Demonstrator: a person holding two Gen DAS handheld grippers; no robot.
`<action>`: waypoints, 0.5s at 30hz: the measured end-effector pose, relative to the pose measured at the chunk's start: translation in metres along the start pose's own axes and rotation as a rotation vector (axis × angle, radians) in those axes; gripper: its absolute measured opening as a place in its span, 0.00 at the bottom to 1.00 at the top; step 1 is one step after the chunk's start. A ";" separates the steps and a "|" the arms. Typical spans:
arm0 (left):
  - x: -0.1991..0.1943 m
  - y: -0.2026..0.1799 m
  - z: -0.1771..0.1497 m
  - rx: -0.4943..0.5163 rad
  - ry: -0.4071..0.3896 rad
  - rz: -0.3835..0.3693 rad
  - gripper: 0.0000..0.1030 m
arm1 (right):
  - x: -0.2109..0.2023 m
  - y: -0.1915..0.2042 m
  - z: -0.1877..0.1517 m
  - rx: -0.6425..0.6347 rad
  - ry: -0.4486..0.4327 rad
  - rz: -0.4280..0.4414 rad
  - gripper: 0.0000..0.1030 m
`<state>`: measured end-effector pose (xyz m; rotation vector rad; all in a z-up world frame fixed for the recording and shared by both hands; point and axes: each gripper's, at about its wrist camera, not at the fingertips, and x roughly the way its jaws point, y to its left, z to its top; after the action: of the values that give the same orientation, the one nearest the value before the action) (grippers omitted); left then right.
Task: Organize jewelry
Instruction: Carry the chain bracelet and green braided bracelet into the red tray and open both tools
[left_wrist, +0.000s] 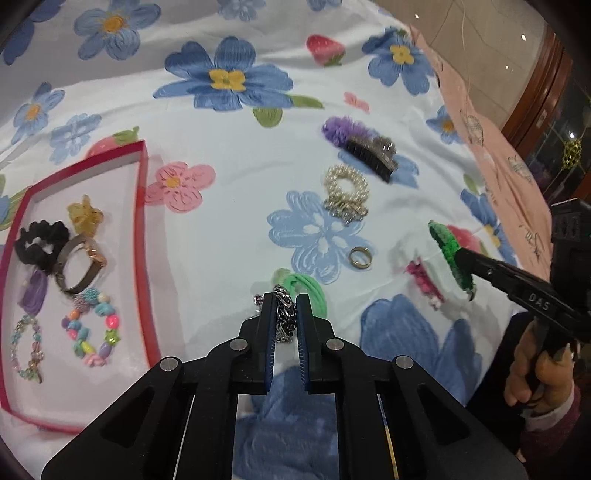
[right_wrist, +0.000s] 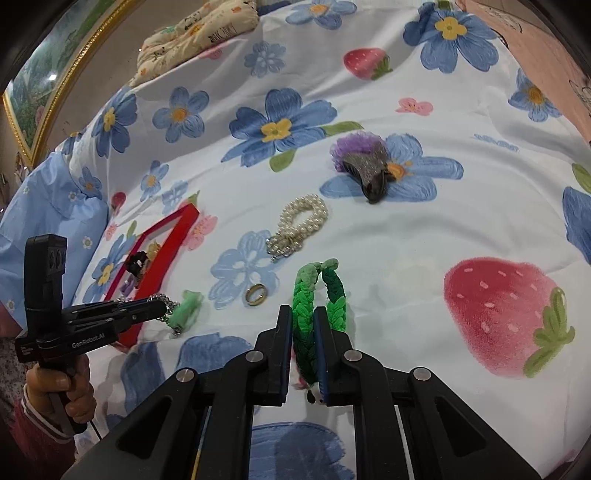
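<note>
Left claw (left_wrist: 285, 308) is clenched on a silver chain bracelet (left_wrist: 284, 314), pinched between its blue-padded fingers (left_wrist: 266, 325) just above the flowered bedsheet (left_wrist: 240, 147), with a pale green hair tie (left_wrist: 310, 291) right behind it. Over on the other side, the right claw (right_wrist: 303, 321) grips a braided green band (right_wrist: 314, 295), one strand of the loop caught between the fingers and the rest standing up past the tips. On the sheet between them lie a gold ring (left_wrist: 360, 257), a pearl bracelet (left_wrist: 346, 192) and, farther back, a dark hair claw clip (left_wrist: 373, 153) against a purple fluffy piece (left_wrist: 341, 129). A pink beaded item (left_wrist: 424, 282) sits under the green band. Off to the left, the red-rimmed tray (left_wrist: 142, 221) holds a black scrunchie (left_wrist: 42, 243), a yellow clip (left_wrist: 85, 214), a grey bangle (left_wrist: 79, 267) and colourful bead bracelets (left_wrist: 92, 332).
</note>
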<state>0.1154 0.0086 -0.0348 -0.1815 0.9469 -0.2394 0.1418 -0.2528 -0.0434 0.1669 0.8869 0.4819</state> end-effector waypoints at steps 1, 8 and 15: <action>-0.005 0.001 0.000 -0.011 -0.011 -0.009 0.09 | -0.002 0.003 0.001 -0.004 -0.005 0.004 0.11; -0.052 0.016 0.001 -0.086 -0.100 -0.050 0.09 | -0.011 0.026 0.005 -0.040 -0.025 0.042 0.11; -0.093 0.038 -0.003 -0.150 -0.193 -0.041 0.09 | -0.006 0.066 0.006 -0.103 -0.011 0.105 0.11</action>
<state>0.0653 0.0708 0.0265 -0.3564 0.7698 -0.1851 0.1209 -0.1973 -0.0136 0.1224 0.8431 0.6226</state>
